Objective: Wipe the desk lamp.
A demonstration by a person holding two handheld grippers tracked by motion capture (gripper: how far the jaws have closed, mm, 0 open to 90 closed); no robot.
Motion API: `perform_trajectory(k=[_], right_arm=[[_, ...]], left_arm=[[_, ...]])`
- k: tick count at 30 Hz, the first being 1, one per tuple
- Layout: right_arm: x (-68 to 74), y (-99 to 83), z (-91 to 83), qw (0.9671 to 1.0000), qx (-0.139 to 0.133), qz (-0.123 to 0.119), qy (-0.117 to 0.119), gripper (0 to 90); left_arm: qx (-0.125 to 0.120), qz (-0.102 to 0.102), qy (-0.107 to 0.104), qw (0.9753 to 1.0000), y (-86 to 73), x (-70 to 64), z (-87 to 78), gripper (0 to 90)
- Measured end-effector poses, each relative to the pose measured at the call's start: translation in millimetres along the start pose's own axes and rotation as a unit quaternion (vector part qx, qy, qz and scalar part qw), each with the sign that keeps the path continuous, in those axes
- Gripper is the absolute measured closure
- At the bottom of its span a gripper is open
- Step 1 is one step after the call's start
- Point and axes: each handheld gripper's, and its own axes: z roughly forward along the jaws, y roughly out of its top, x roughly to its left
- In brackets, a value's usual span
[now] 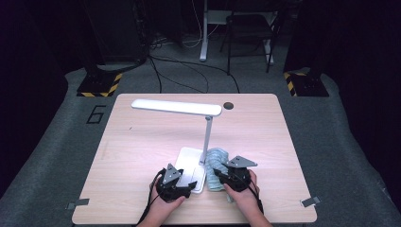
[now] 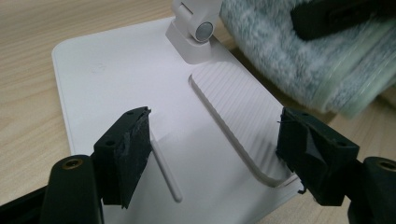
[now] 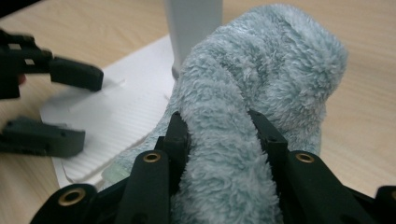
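Observation:
A white desk lamp (image 1: 176, 107) stands on the wooden table (image 1: 142, 137), its flat base (image 2: 116, 93) near the front edge. A fluffy pale blue-grey cloth (image 3: 261, 79) lies against the base's right side, beside the lamp's post (image 1: 207, 139). My right gripper (image 1: 222, 174) is shut on a fold of that cloth (image 1: 216, 163), the jaws squeezing the pile between them. My left gripper (image 1: 189, 185) is open, and its jaws straddle the near part of the base over the ribbed pad (image 2: 238, 107). Its fingertips (image 2: 126, 149) hover just above the white surface.
A round cable hole (image 1: 229, 105) sits at the table's back right. Metal clips (image 1: 309, 201) are fixed at the front corners. Beyond the table are a chair (image 1: 248, 28), floor cables (image 1: 189, 71) and stands with yellow-black tape (image 1: 99, 87).

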Motion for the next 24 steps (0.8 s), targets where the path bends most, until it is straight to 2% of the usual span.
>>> perform_trajectory(k=[5,8,11,14,20,24], right_arm=[[-9.9,16.5,-11.3,0.9989,-0.036,0.031,-0.001,64.7],[-11.7,24.2,-7.5,0.9974,-0.045,0.056,0.001,64.6],[-8.7,26.5,3.2,0.9974,-0.03,0.065,0.0,64.4],[-5.5,24.0,18.7,0.9981,-0.01,0.061,-0.008,64.4],[-7.2,11.9,41.6,0.9973,0.031,0.066,-0.013,64.5],[-9.7,9.3,45.3,0.997,0.027,0.073,-0.004,64.6]], left_arm=[[-0.001,0.0,0.0,1.0,0.0,0.0,0.1,26.1],[-0.001,0.0,0.0,1.0,-0.1,0.1,0.1,26.2],[0.0,0.001,-0.001,1.0,-0.1,0.4,0.0,26.2],[-0.002,0.001,0.0,1.0,-0.3,0.3,0.3,26.3],[0.0,0.002,-0.002,1.0,-0.1,0.7,-0.2,26.3],[-0.005,0.001,0.002,1.0,-0.5,0.0,0.6,26.5]])
